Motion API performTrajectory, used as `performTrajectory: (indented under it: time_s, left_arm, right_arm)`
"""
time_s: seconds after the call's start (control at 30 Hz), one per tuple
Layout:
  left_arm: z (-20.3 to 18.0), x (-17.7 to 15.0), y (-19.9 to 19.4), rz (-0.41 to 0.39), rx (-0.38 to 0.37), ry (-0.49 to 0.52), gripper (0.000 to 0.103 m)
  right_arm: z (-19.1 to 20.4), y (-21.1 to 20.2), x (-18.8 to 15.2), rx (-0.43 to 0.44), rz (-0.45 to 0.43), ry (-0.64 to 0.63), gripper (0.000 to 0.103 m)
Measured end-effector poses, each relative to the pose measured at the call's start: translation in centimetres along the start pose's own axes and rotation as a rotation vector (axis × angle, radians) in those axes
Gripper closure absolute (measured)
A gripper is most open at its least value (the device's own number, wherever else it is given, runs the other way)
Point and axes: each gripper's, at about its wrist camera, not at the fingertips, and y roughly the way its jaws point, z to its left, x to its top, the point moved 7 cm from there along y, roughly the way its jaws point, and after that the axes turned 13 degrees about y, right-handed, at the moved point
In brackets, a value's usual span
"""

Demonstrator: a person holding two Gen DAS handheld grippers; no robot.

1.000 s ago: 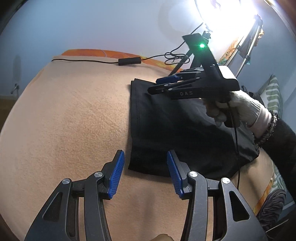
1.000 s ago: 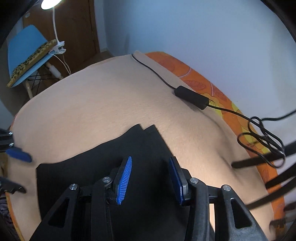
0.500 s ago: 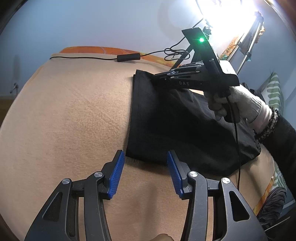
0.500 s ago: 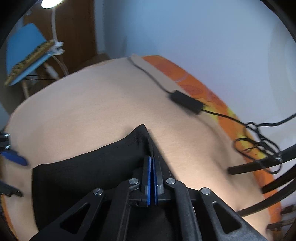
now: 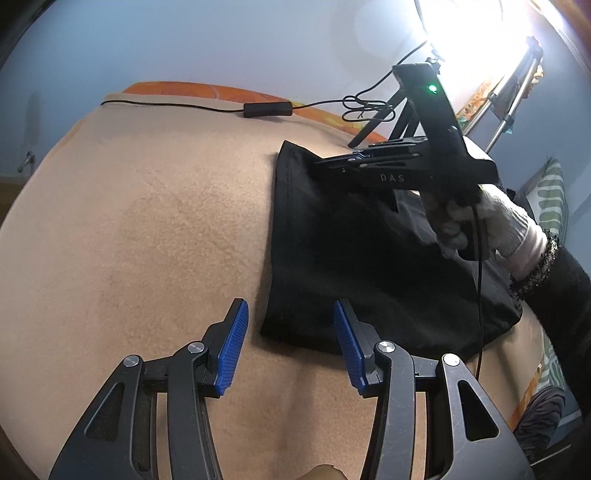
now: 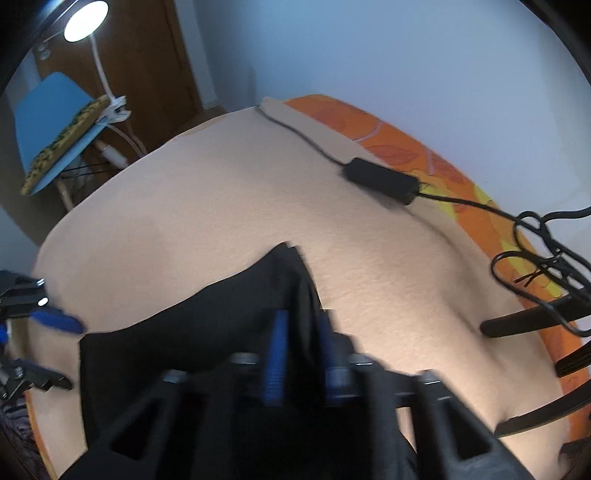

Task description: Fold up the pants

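Observation:
Black pants [image 5: 351,251] lie folded on the beige blanket [image 5: 147,240]; they also show in the right wrist view [image 6: 192,343]. My left gripper [image 5: 291,347] is open and empty, its blue pads astride the pants' near left corner, just short of it. My right gripper [image 5: 325,162] sits at the pants' far left corner. In its own blurred view [image 6: 299,354] its blue pads stand a little apart with black cloth between them, so the grip is unclear.
A black cable with an inline box [image 5: 267,109] runs along the bed's far edge, over an orange sheet [image 6: 406,147]. Tripod legs [image 6: 524,321] stand at the right. A blue chair [image 6: 51,122] and lamp [image 6: 85,20] are beyond the bed.
The right gripper, open a second ago, shut on the pants' far corner; now its pads look slightly apart and its view is blurred by motion. The left gripper stayed open near the near corner.

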Motion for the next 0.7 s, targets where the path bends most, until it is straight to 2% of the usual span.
performTrajectory:
  time_s: [0.03,0.07,0.1,0.27,0.3,0.33,0.37,0.47,0.57,0.63,0.7]
  left_arm:
    - [0.0,0.1,0.2,0.0,-0.001,0.004,0.052]
    - [0.0,0.3,0.3,-0.001,0.002,0.006,0.045]
    - [0.1,0.4,0.5,-0.004,0.004,0.008,0.042]
    - [0.4,0.7,1.8,0.012,0.038,0.042,0.043]
    - [0.0,0.7,2.0,0.012,0.03,0.053,0.048]
    - [-0.4,0.7,2.0,0.011,0.008,0.067,0.058]
    - [-0.8,0.7,2.3,0.022,-0.024,0.068,0.092]
    - [-1.1,1.0,2.1,0.006,-0.05,0.031,0.096]
    - [-0.6,2.7,-0.2,-0.073,-0.07,-0.029,0.097]
    - [-0.4,3.8,-1.6,-0.113,-0.031,-0.017,0.097]
    - [0.0,4.3,-1.6,-0.108,0.039,0.012,0.098]
  right_arm:
    - [0.3,-0.2,-0.1,-0.013,-0.009,-0.014,0.099]
    - [0.6,-0.8,-0.2,-0.022,-0.029,-0.033,0.1]
    - [0.9,-1.3,-0.1,-0.022,-0.049,-0.037,0.1]
    - [1.9,-4.9,0.5,-0.016,-0.169,-0.071,0.1]
    - [2.0,-5.5,0.6,-0.033,-0.187,-0.086,0.1]
    - [2.1,-5.9,0.7,-0.044,-0.201,-0.098,0.1]
    - [2.2,-6.3,0.9,-0.054,-0.214,-0.109,0.1]
    - [2.1,-7.6,1.3,-0.084,-0.255,-0.119,0.1]
    - [1.6,-8.4,1.7,-0.123,-0.301,-0.115,0.1]
    - [1.0,-8.2,2.2,-0.165,-0.316,-0.108,0.1]
    - [0.2,-7.2,2.6,-0.19,-0.309,-0.094,0.1]
